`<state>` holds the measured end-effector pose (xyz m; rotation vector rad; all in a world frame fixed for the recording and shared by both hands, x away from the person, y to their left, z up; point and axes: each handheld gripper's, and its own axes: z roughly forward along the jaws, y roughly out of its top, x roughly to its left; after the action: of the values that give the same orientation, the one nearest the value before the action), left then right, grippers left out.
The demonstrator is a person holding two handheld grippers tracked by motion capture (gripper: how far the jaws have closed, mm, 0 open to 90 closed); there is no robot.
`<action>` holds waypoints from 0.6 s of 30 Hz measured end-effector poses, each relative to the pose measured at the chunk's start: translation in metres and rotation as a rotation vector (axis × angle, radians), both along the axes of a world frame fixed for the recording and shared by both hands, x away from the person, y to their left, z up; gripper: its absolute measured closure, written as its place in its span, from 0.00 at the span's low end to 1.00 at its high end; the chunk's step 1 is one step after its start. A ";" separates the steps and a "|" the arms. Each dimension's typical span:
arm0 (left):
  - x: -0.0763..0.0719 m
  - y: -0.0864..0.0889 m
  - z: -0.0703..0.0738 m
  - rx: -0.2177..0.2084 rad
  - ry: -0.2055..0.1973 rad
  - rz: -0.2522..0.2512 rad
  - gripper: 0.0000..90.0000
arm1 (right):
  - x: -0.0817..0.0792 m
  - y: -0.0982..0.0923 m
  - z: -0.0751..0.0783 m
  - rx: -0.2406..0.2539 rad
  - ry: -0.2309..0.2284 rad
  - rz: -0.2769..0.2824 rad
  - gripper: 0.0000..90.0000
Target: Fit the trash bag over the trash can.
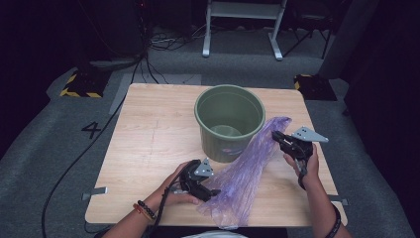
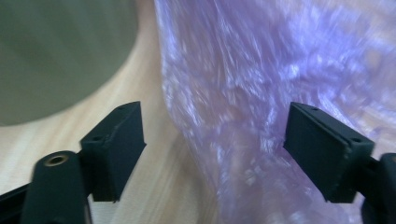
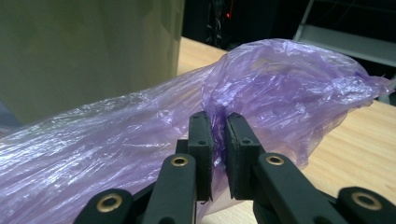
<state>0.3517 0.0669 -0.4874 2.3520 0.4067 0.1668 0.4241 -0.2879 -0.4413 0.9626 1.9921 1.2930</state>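
I work at one square wooden table point(image 1: 148, 144) carrying one green plastic bucket point(image 1: 229, 121) and one purple plastic bag point(image 1: 247, 171); there are two grippers, one in each of my hands. The bucket stands upright, past the table's middle and closer to the far edge than to the near one. The bag lies stretched as a long strip from the near edge, up along the right of the bucket and touching its wall, to a bunched end lifted off the wood at the right. My right gripper point(image 1: 275, 135) is clamped on that bunched end: in the right gripper view the two black pads point(image 3: 201, 140) stand almost together with a fold of purple film pinched between them. My left gripper point(image 1: 214, 192) sits low over the near part of the table, just left of the bag's wide lower end. Its jaws stand apart and grip nothing; in the left gripper view the film point(image 2: 261, 107) lies between them, closer to the right-hand pad, and I cannot tell whether it touches that pad. The left half of the tabletop is bare wood, giving free room on that side. To the right of the bag, a narrow strip of wood remains before the table edge.
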 end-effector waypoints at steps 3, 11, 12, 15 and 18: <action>0.002 -0.001 -0.009 -0.003 -0.003 -0.023 0.34 | -0.003 0.000 0.006 0.024 -0.019 0.027 0.91; 0.006 0.003 -0.012 -0.030 0.002 -0.026 0.40 | -0.010 0.000 0.017 0.066 -0.070 0.058 0.91; 0.006 0.003 -0.012 -0.033 0.000 -0.022 0.40 | -0.012 0.000 0.018 0.070 -0.078 0.063 0.91; 0.007 0.005 -0.012 -0.029 0.001 -0.012 0.40 | -0.016 0.002 0.024 0.072 -0.103 0.077 0.91; 0.009 0.008 -0.012 -0.030 -0.004 -0.005 0.39 | -0.020 0.005 0.028 0.070 -0.117 0.091 0.91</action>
<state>0.3611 0.0749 -0.4995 2.3228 0.3984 0.1619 0.4044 -0.2833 -0.4129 0.8169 1.9309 1.4436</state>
